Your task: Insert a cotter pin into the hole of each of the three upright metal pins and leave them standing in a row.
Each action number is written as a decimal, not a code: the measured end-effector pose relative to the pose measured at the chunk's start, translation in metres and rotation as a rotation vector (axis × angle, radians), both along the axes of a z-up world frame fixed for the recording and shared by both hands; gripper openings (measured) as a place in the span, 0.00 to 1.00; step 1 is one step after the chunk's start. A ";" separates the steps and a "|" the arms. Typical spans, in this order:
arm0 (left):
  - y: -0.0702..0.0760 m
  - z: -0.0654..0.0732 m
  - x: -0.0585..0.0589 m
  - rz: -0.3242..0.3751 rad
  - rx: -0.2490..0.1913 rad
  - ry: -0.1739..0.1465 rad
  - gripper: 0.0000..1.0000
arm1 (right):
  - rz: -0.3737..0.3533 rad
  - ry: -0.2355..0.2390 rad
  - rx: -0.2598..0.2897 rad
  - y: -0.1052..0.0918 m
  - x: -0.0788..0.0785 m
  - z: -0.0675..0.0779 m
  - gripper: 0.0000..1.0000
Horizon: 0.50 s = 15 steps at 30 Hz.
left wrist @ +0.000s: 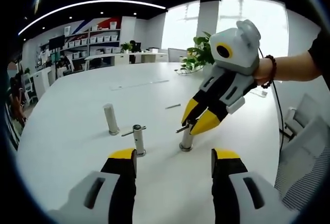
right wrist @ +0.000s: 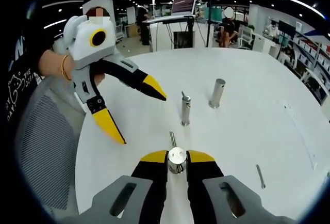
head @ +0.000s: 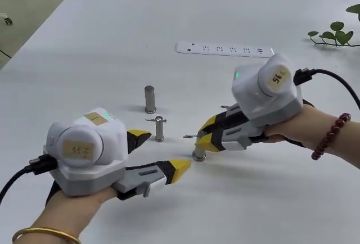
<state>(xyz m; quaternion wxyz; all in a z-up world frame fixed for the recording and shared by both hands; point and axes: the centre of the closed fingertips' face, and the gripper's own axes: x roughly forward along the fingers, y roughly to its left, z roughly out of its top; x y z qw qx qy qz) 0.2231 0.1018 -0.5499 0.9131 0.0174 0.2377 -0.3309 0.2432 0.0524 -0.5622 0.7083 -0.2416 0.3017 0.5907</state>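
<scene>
Three metal pins stand upright on the white table (head: pixel 101 47). The far pin (head: pixel 149 99) (left wrist: pixel 111 119) (right wrist: pixel 217 93) is bare. The middle pin (head: pixel 160 129) (left wrist: pixel 138 139) (right wrist: pixel 185 109) has a cotter pin through its top. My right gripper (head: pixel 206 134) (left wrist: pixel 198 122) (right wrist: pixel 177 158) sits at the top of the near pin (head: pixel 199 155) (left wrist: pixel 186 140) (right wrist: pixel 177 159), shut on a cotter pin (head: pixel 190 136) (left wrist: pixel 181 129) (right wrist: pixel 172 139) whose tip sticks out past it. My left gripper (head: pixel 160 153) (left wrist: pixel 174 157) (right wrist: pixel 138 113) is open and holds nothing, just left of the near pin.
A white power strip (head: pixel 225 49) lies at the back of the table. A potted plant (head: pixel 337 33) (left wrist: pixel 198 53) stands at the far right. One loose cotter pin (left wrist: pixel 172 106) (right wrist: pixel 260 176) lies on the table behind the right gripper.
</scene>
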 end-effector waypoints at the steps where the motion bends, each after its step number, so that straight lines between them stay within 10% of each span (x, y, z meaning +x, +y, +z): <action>1: 0.002 0.001 0.000 0.002 0.002 -0.001 0.58 | 0.000 0.000 0.000 0.000 0.000 0.000 0.08; 15: 0.016 -0.002 0.002 -0.019 0.030 -0.019 0.74 | -0.002 0.005 -0.005 -0.002 0.001 0.000 0.08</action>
